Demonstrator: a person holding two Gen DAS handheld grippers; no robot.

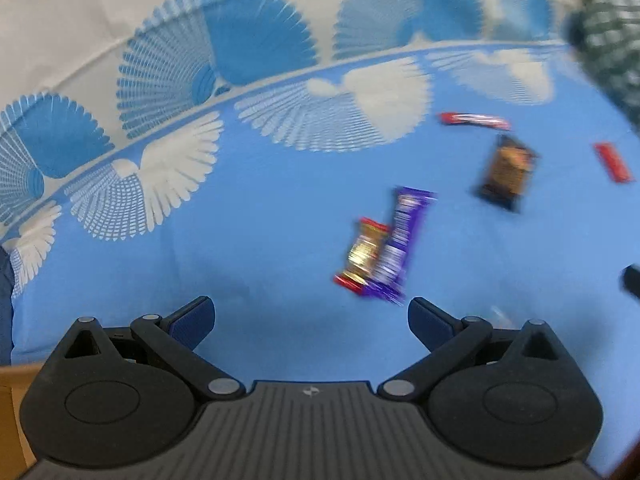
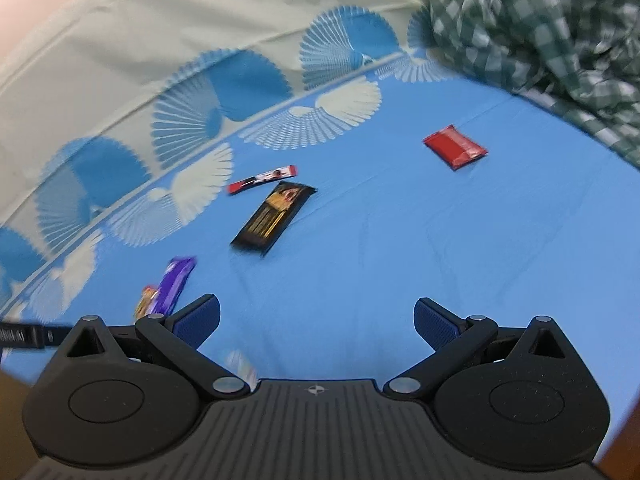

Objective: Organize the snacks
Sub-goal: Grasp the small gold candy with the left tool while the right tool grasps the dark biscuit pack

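Several wrapped snacks lie on a blue bedsheet (image 1: 260,240). In the left wrist view a purple bar (image 1: 396,246) lies against a gold-and-red candy (image 1: 363,255), just ahead and right of my open, empty left gripper (image 1: 311,324). Farther off are a black-and-gold bar (image 1: 506,174), a thin red-and-white bar (image 1: 474,119) and a red packet (image 1: 612,162). In the right wrist view my right gripper (image 2: 316,322) is open and empty above bare sheet. The black-and-gold bar (image 2: 273,218), red-and-white bar (image 2: 262,179), red packet (image 2: 455,147) and purple bar (image 2: 173,286) lie ahead.
A crumpled green checked cloth (image 2: 540,32) is piled at the far right. The sheet's white fan-patterned border (image 1: 180,80) curves along the far left. A brown cardboard edge (image 1: 12,408) shows at the lower left. A blurred clear wrapper (image 2: 242,364) lies by the right gripper's left finger.
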